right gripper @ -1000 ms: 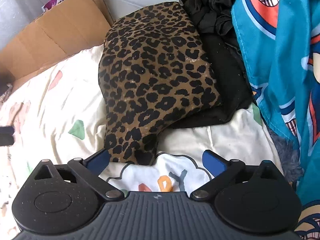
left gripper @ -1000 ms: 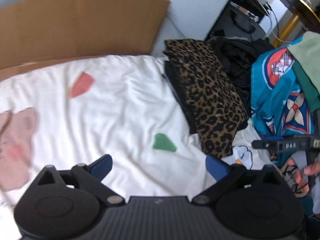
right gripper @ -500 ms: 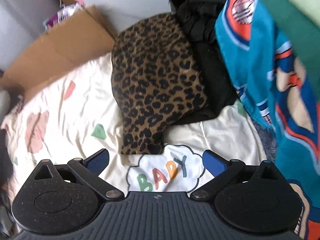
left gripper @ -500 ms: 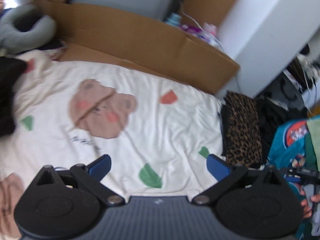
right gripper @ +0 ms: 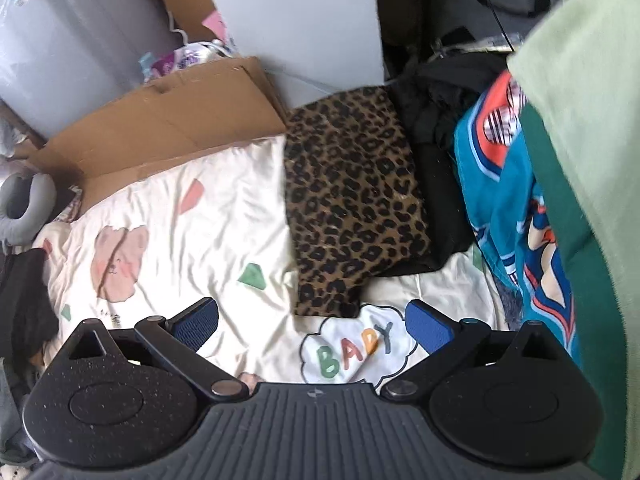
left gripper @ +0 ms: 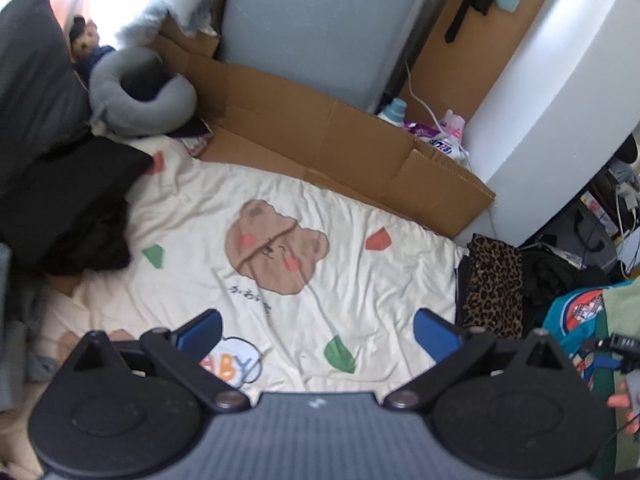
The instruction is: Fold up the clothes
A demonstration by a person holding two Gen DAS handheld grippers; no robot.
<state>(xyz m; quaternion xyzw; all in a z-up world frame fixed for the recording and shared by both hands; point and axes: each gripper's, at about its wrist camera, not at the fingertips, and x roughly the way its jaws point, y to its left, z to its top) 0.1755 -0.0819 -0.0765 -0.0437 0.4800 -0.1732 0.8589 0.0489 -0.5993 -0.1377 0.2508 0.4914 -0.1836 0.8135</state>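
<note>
Cream bedsheet bare between leopard garment, cardboard

One word on the bed sheet

"BABY" is printed in coloured letters inside a white cloud on the cream sheet, at the lower middle of the right wrist view. Small dark writing under the bear is too small to be read.

bedsheet: wrinkled matt cloth | box: cardboard | tool: probably plastic
</note>
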